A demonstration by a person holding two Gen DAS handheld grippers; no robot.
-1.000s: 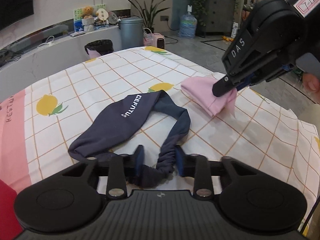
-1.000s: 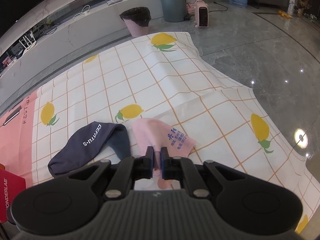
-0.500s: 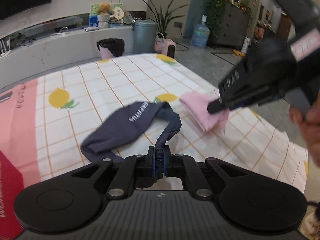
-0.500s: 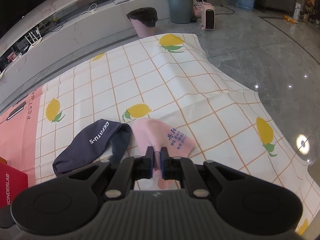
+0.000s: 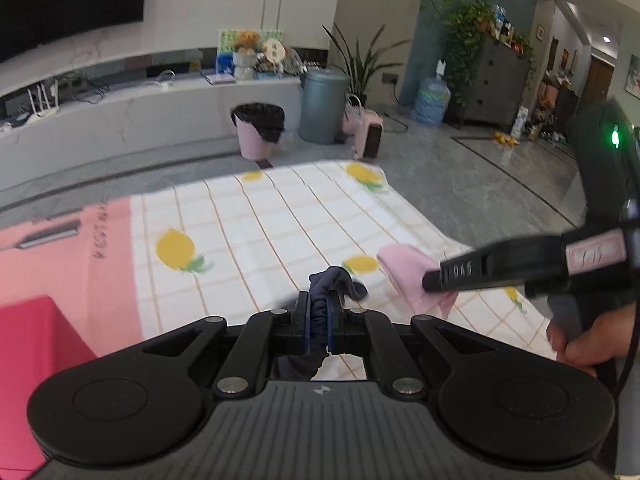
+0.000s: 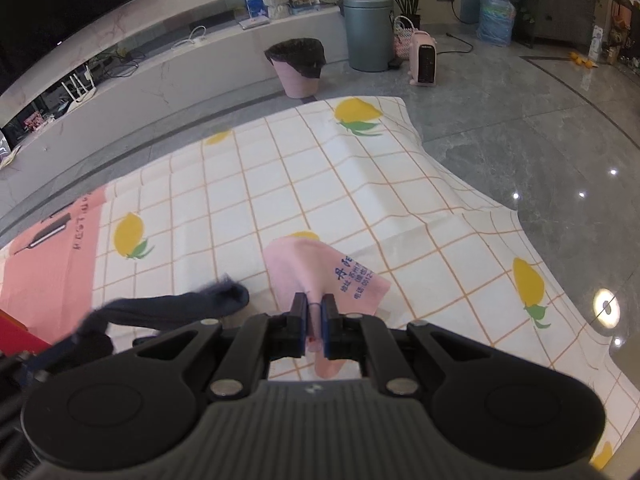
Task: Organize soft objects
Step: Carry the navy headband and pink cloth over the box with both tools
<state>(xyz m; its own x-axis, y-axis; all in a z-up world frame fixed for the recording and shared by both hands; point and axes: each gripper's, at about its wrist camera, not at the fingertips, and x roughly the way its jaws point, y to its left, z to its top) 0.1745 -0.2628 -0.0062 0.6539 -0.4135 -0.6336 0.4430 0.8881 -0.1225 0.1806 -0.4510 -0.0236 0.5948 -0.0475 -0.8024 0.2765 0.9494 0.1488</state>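
Observation:
My left gripper [image 5: 318, 312] is shut on the gathered band of a navy blue cap [image 5: 334, 282], which hangs lifted off the lemon-print tablecloth [image 5: 280, 216]. In the right wrist view the same navy cap [image 6: 180, 308] dangles at the lower left. My right gripper [image 6: 314, 320] is shut on a corner of a pink cloth [image 6: 316, 264] with blue printed characters; most of that cloth still lies on the table. From the left wrist view the right gripper [image 5: 430, 280] pinches the pink cloth [image 5: 408, 276] at the right.
A red box [image 5: 36, 344] stands at the left table edge, on a pink strip of cloth. Beyond the table are a pink bin [image 6: 298, 66], a grey bin [image 6: 368, 32], a pink heater [image 6: 424, 58] and a grey stone floor. A hand [image 5: 588, 340] grips the right tool.
My left gripper closed on the navy cap's band and rose, pulling the cap up off the table. The right gripper stayed shut on the pink cloth and lifted its corner slightly.

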